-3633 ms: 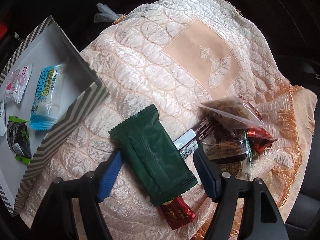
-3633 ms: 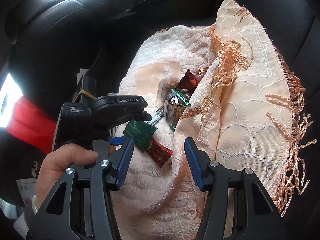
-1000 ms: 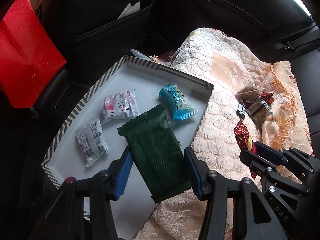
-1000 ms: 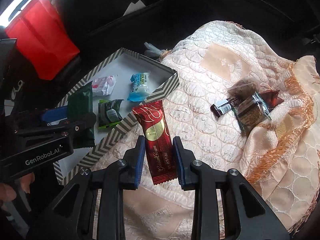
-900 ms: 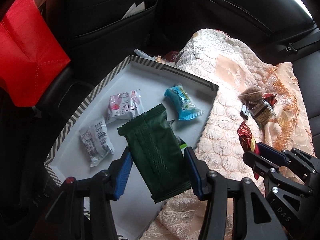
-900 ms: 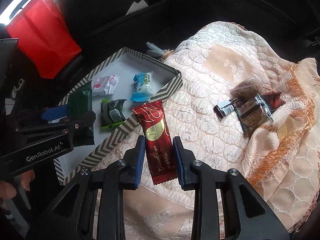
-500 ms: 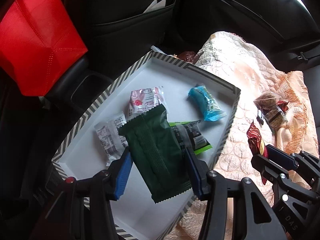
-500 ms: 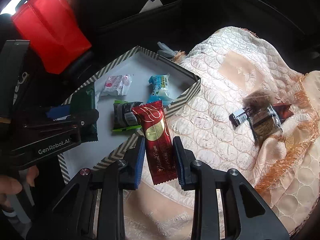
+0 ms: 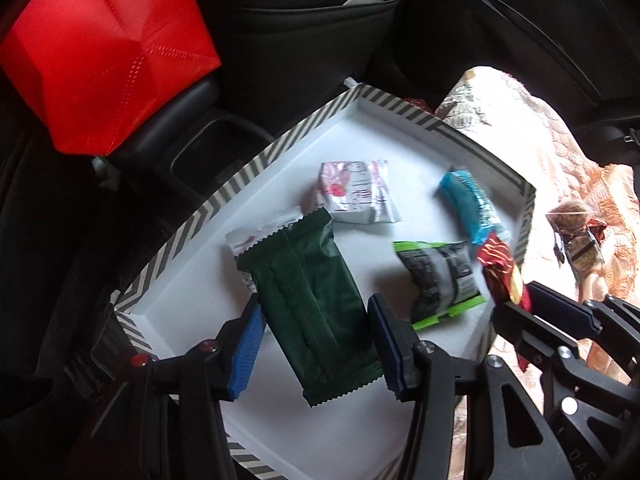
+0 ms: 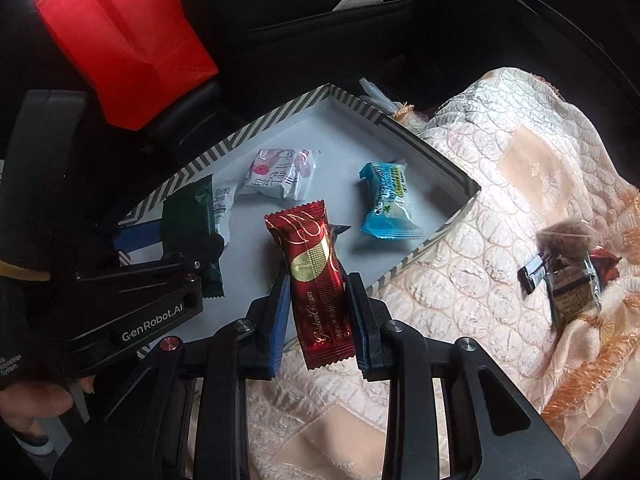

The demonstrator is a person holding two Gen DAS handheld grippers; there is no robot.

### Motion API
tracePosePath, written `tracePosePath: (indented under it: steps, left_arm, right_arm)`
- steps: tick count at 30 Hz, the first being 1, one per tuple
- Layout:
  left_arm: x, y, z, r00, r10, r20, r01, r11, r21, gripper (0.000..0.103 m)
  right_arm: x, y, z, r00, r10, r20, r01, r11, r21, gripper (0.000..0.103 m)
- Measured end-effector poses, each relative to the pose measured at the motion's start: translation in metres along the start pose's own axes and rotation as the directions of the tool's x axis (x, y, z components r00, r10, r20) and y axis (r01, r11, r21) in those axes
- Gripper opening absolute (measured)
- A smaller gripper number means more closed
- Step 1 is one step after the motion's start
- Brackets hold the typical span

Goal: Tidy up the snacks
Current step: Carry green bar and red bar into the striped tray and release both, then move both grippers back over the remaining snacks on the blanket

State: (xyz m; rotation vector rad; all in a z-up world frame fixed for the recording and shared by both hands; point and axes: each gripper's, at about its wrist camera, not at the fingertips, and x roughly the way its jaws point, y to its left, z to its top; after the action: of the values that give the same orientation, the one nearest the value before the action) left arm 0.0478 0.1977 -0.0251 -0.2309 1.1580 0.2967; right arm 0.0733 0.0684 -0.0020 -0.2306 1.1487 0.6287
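My left gripper [image 9: 316, 344] is shut on a dark green snack packet [image 9: 308, 300] and holds it above the white tray with a striped rim [image 9: 224, 188]. My right gripper [image 10: 318, 312] is shut on a red foil bar [image 10: 316, 276], which hangs over the tray's near right edge [image 10: 424, 244]. Inside the tray lie a pink-and-white packet [image 9: 356, 192], a blue packet [image 9: 472, 208], a black-and-green packet [image 9: 440, 276] and a white packet [image 9: 256, 236] partly hidden under the green one. The red bar [image 9: 500, 268] and green packet [image 10: 188, 220] each show in the other view.
The tray rests beside a cream quilted cloth [image 10: 500, 208] on a dark car seat. More snacks [image 10: 568, 272] lie in a pile on the cloth at the right. A red bag [image 10: 124, 40] stands behind the tray, next to a black seat-back pocket [image 9: 316, 20].
Both grippers have moved left from the cloth toward the tray, each keeping its snack. The green packet now hangs over the tray's middle and the red bar over its right edge.
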Motion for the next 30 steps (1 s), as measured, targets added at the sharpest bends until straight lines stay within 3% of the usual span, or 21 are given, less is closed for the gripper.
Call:
tracePosePath:
  steps: [17, 25, 30]
  left_arm:
    - [0.023, 0.023, -0.002, 0.996, 0.075, -0.039, -0.077, 0.996, -0.051, 0.056]
    - [0.02, 0.025, -0.003, 0.997, 0.07, -0.039, -0.073, 0.995, -0.069, 0.076]
    - [0.013, 0.019, -0.002, 0.998, 0.06, -0.023, -0.061, 0.996, -0.061, 0.079]
  right_arm:
    - [0.054, 0.025, 0.006, 0.991, 0.096, -0.094, -0.094, 0.995, 0.023, 0.029]
    - [0.046, 0.018, -0.003, 0.987, 0.143, -0.071, -0.137, 0.987, 0.08, 0.03]
    - [0.025, 0.007, -0.009, 0.987, 0.162, -0.026, -0.158, 0.981, 0.115, 0.03]
